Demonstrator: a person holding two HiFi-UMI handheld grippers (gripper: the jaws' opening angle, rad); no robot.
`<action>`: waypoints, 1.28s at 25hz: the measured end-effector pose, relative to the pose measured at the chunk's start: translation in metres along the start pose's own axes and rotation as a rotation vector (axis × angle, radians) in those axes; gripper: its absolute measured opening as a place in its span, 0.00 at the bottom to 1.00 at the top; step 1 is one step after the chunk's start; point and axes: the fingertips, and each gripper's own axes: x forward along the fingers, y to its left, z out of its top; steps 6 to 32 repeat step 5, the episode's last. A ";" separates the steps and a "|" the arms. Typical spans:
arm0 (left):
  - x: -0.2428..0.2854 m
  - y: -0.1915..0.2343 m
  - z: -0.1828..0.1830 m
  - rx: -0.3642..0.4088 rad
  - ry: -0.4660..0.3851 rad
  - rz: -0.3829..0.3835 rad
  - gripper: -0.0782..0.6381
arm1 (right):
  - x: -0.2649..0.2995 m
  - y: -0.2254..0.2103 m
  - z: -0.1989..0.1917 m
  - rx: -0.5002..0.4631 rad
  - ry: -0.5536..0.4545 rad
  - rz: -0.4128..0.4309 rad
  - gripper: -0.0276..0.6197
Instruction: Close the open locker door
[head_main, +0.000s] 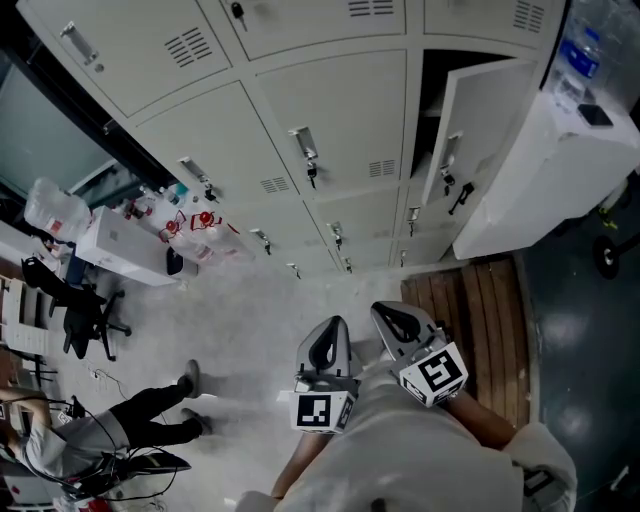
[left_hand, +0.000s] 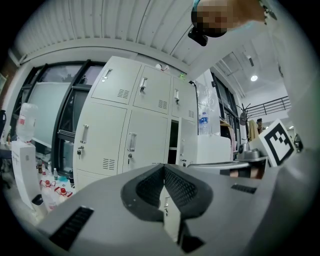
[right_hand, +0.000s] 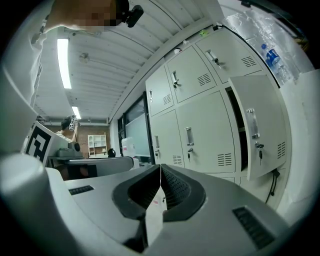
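Held close in, fingers pressed together on nothing, at both left gripper (head_main: 335, 325) and right gripper (head_main: 388, 312). Well ahead, ajar in the right-hand column of the lockers (head_main: 330, 110): the locker door (head_main: 480, 120). Best to step nearer, then press squarely beside its handle (head_main: 450, 155).

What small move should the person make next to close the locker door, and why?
Probably bring the right gripper forward toward the outer face of the open locker door. That door hangs ajar on the right side, and the right gripper, shut and empty like the left gripper, is far from it.
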 end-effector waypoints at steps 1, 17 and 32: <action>0.000 0.000 0.000 0.001 0.002 0.000 0.12 | 0.000 -0.001 0.000 -0.003 0.002 -0.001 0.09; 0.002 -0.001 0.000 0.000 0.000 0.003 0.12 | 0.000 -0.003 0.002 -0.026 0.023 0.002 0.09; 0.002 -0.001 0.000 0.000 0.000 0.003 0.12 | 0.000 -0.003 0.002 -0.026 0.023 0.002 0.09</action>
